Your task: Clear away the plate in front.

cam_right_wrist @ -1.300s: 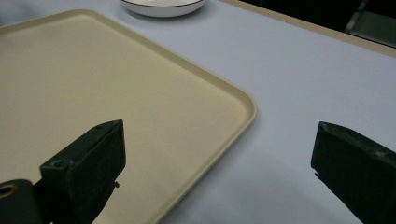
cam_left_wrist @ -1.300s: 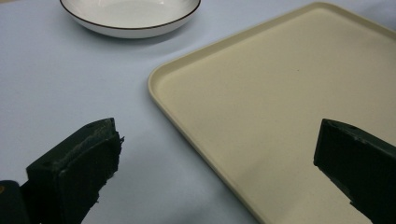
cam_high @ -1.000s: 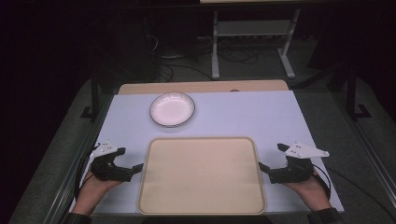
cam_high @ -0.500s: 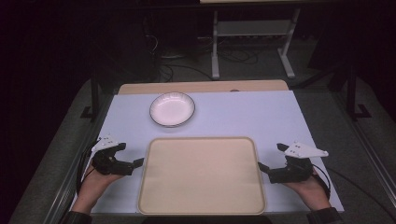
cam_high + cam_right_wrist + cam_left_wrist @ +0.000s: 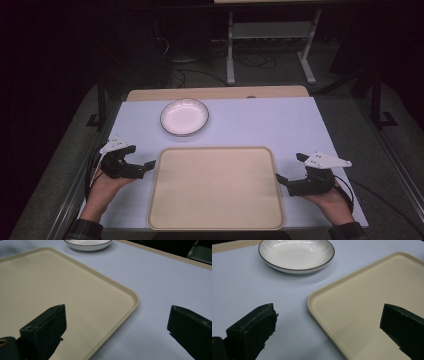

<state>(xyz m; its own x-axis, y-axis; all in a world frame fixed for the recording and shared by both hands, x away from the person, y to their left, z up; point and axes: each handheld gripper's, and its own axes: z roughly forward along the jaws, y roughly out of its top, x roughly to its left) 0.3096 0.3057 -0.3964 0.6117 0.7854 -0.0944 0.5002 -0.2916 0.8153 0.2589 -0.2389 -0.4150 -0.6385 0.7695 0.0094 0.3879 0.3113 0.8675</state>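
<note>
Left gripper (image 5: 148,165) and right gripper (image 5: 280,179), jaws spread wide and empty, flank the tray (image 5: 216,186). Ahead of the left gripper lies the bowl (image 5: 296,254), its far rim cropped in the right gripper view.

Tray (image 5: 216,187): plain beige, no pattern. Bowl (image 5: 184,116): white, thin dark rim line, faint ribbing radiating on the inner wall. Table (image 5: 280,125): pale lavender-white cover, with a tan wooden strip along the far edge. Left gripper (image 5: 145,167) and right gripper (image 5: 281,181): black bodies, each topped by a light grey plate.
</note>
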